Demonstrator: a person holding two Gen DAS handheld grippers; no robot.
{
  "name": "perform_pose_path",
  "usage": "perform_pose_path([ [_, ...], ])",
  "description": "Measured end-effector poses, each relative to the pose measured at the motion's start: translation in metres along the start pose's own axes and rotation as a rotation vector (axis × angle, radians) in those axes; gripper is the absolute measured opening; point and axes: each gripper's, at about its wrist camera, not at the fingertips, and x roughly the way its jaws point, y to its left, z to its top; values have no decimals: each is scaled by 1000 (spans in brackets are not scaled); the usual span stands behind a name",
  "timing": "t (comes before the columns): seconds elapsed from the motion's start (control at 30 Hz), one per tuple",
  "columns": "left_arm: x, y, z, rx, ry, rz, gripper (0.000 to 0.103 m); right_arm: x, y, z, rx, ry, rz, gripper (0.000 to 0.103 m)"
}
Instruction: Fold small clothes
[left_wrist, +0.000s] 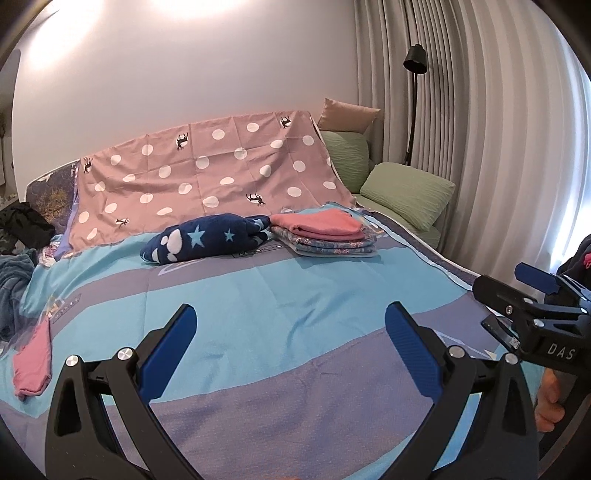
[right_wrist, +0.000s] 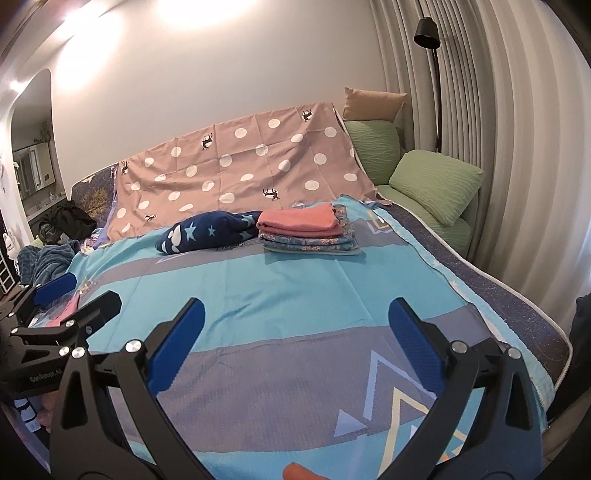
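A stack of folded clothes (left_wrist: 325, 232) with a pink piece on top lies far back on the blue and grey bedspread (left_wrist: 258, 295); it also shows in the right wrist view (right_wrist: 306, 230). A navy star-print garment (left_wrist: 210, 238) lies left of the stack, also in the right wrist view (right_wrist: 207, 232). An unfolded pink piece (left_wrist: 33, 365) lies at the bed's left edge. My left gripper (left_wrist: 290, 347) is open and empty above the bedspread. My right gripper (right_wrist: 295, 343) is open and empty, and shows at the right of the left wrist view (left_wrist: 535, 295).
A pink dotted cloth (left_wrist: 207, 177) drapes over the headboard. Green pillows (left_wrist: 406, 194) and a tan cushion (left_wrist: 347, 114) lie at the back right, by a black floor lamp (left_wrist: 413, 96) and curtains. Dark and teal clothes (left_wrist: 18, 258) are piled at the left.
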Motion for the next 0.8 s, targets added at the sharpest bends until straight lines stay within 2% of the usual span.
perform_pose_path([
  [0.8, 5, 6, -7, -14, 37, 6, 102, 6, 8, -4, -17, 27, -19, 101],
])
